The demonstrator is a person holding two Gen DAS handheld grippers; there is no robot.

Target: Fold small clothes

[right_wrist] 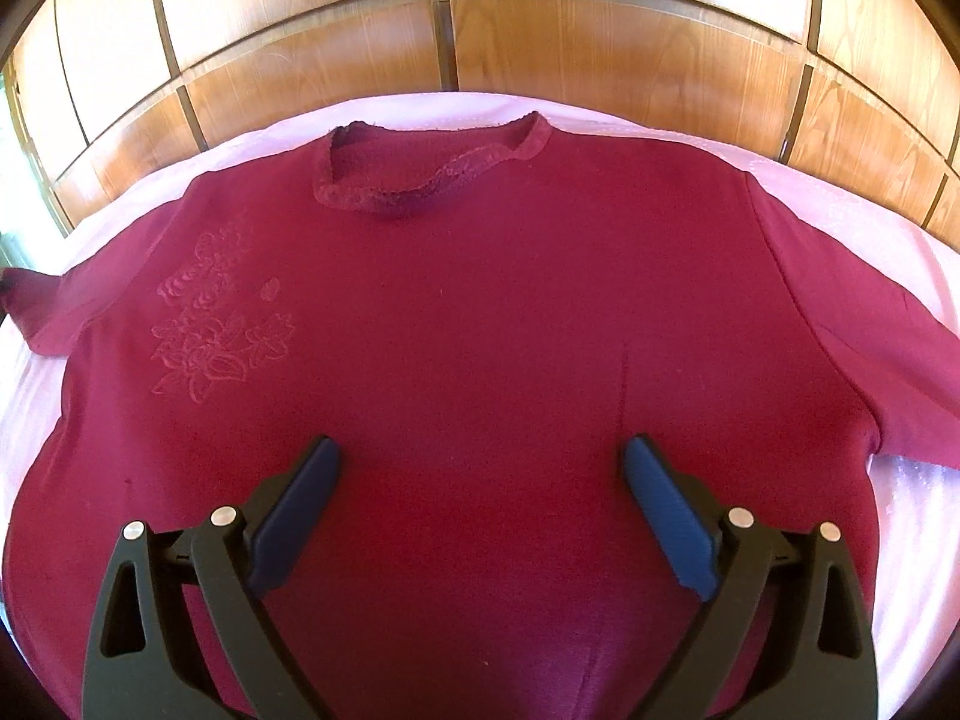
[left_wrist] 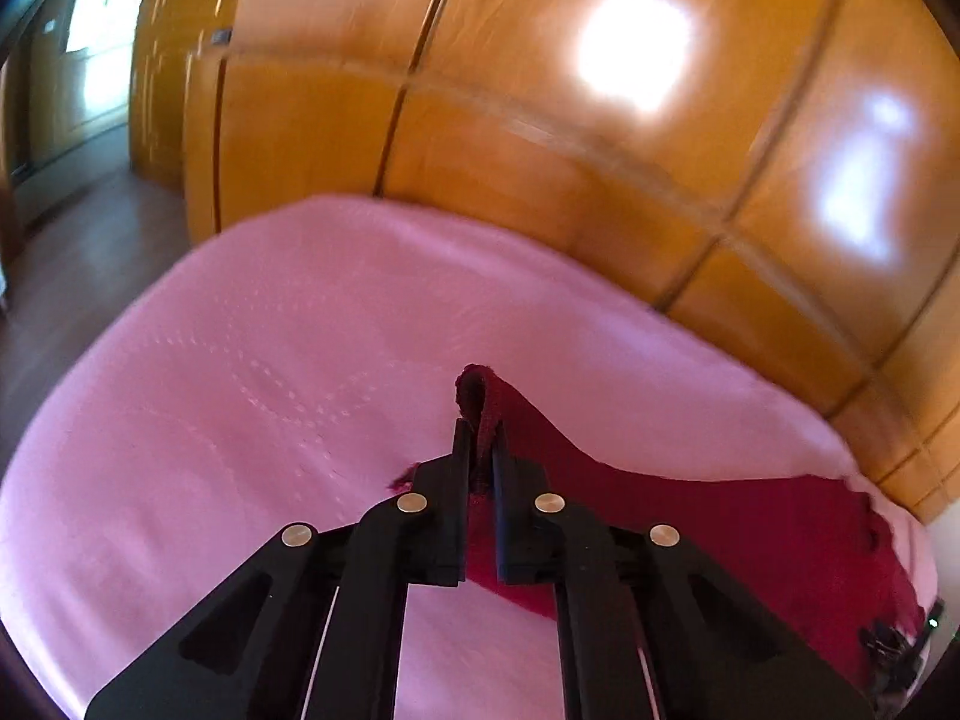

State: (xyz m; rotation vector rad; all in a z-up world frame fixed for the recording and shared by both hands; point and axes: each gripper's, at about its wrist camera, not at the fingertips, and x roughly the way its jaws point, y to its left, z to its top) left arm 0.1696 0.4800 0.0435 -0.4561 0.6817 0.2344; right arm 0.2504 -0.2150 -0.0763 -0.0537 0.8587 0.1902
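Note:
A dark red knit top lies spread flat on a pink bedsheet, neckline at the far side, flower embroidery on its left chest. My right gripper is open, hovering over the lower middle of the top, holding nothing. My left gripper is shut on the end of the top's left sleeve and lifts it a little off the sheet; the sleeve trails right toward the body of the top. That held sleeve end also shows in the right wrist view at the far left edge.
A glossy wooden panelled wardrobe stands right behind the bed. In the left wrist view pink sheet stretches left of the sleeve, with wooden floor and a doorway beyond the bed's left edge.

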